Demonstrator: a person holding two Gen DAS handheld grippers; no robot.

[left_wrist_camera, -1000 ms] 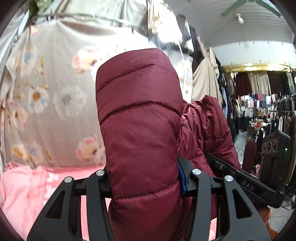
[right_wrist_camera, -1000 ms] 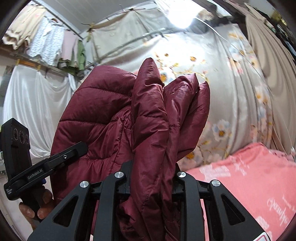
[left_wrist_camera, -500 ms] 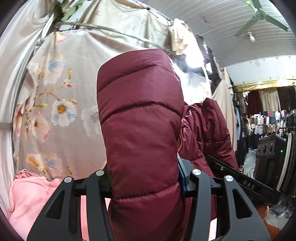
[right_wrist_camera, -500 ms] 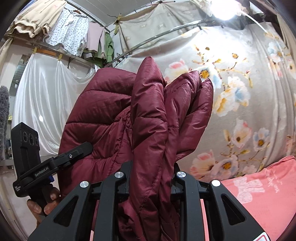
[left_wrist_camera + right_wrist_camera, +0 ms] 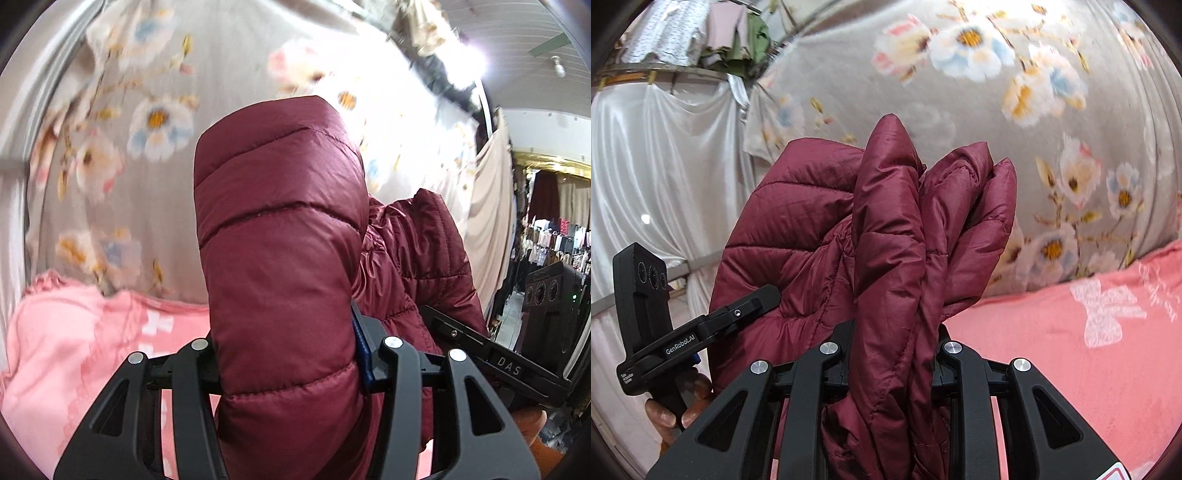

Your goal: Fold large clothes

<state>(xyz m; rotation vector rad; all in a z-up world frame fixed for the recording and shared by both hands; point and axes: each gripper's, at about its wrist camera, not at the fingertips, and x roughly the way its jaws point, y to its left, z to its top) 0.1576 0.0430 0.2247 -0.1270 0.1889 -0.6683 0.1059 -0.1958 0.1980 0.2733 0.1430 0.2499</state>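
Observation:
A dark red quilted puffer jacket [image 5: 280, 258] hangs between both grippers above a pink bedspread. My left gripper [image 5: 291, 354] is shut on a thick padded fold of it that stands up and fills the middle of the left wrist view. My right gripper [image 5: 892, 339] is shut on a bunch of thinner folds of the same jacket [image 5: 886, 229]. The right gripper's body [image 5: 517, 362] shows at the lower right of the left wrist view. The left gripper's body [image 5: 665, 332], with a person's hand [image 5: 679, 410] on its handle, shows at the lower left of the right wrist view.
The pink bedspread [image 5: 1071, 354] lies below and ahead, also at the lower left as pink bedspread [image 5: 74, 350]. A grey floral sheet [image 5: 960, 92] hangs close behind it. White drapes [image 5: 665, 166] hang at the left. Racks of clothes [image 5: 554, 240] stand far right.
Both grippers have swung sideways and slightly down with the jacket; the floral sheet and pink bedspread now fill more of both views. The grips on the jacket are unchanged.

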